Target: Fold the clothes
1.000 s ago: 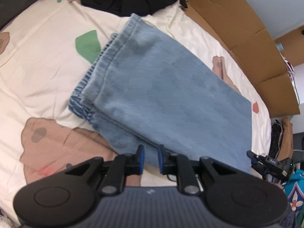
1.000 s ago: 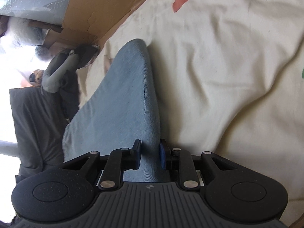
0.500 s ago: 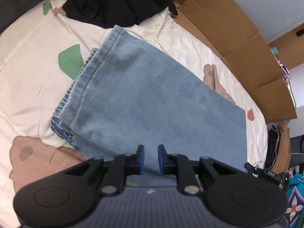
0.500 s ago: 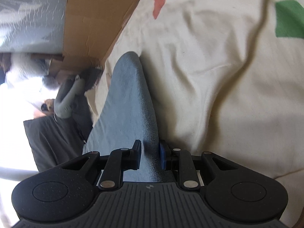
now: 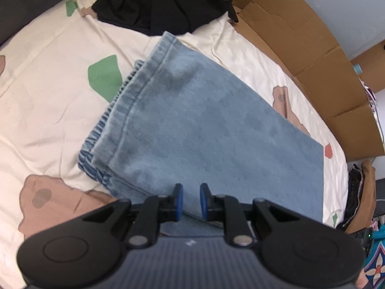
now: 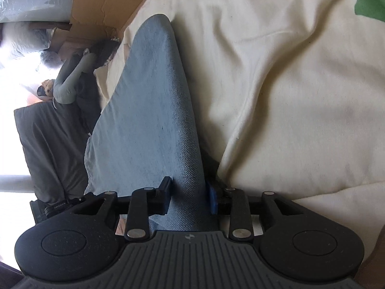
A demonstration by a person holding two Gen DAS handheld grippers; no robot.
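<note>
One folded jeans (image 5: 207,134), long axis diagonal, hem pointing upper-left

1. Bed's got a cream sheet (image 5: 48,77) with green and brown blotches.
2. Flattened cardboard (image 5: 312,55) lines the bed's far edge, pale blue wall (image 5: 336,4) behind it.
3. Blown-out bright light (image 6: 12,72) past the bed's end.

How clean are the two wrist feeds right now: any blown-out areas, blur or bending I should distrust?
Left wrist view: even light, the jeans slightly soft, the cardboard edge bowed by the fisheye. Right wrist view: the window area is blown out white at the left edge, while the denim weave near the right gripper is sharp and the sheet shows soft fold shadows.
</note>
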